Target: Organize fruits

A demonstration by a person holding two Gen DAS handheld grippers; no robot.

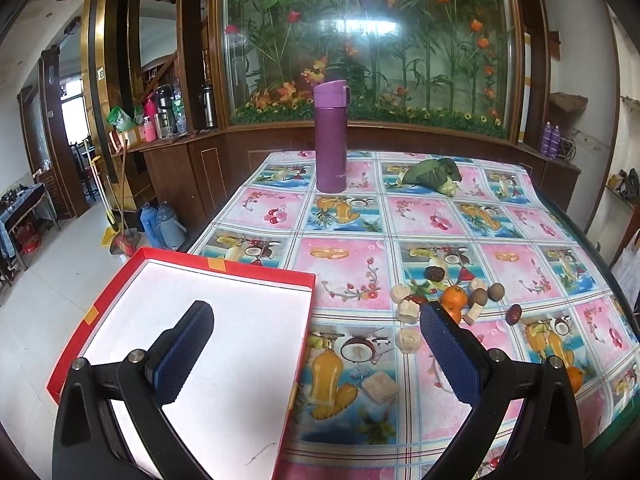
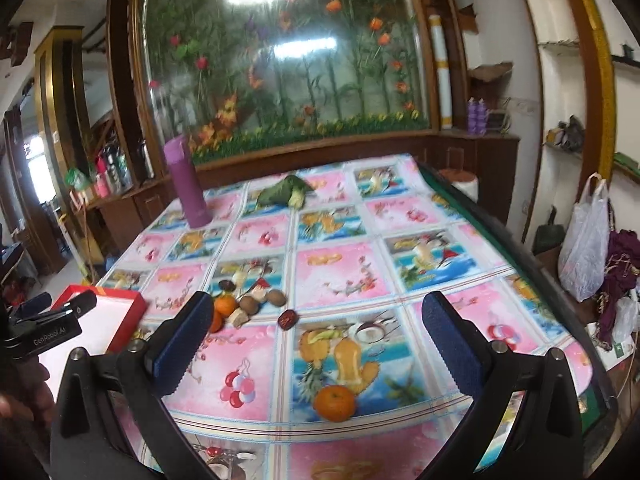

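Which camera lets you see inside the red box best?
The left wrist view. There the shallow red cardboard box with a white inside fills the lower left, and its whole bare white floor shows, with nothing in it. The right wrist view catches only one corner of it at the left edge, partly behind the left tool.

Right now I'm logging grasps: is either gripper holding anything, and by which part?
Nothing is held. The left gripper hangs open over the red box; the right gripper is open above the tablecloth.
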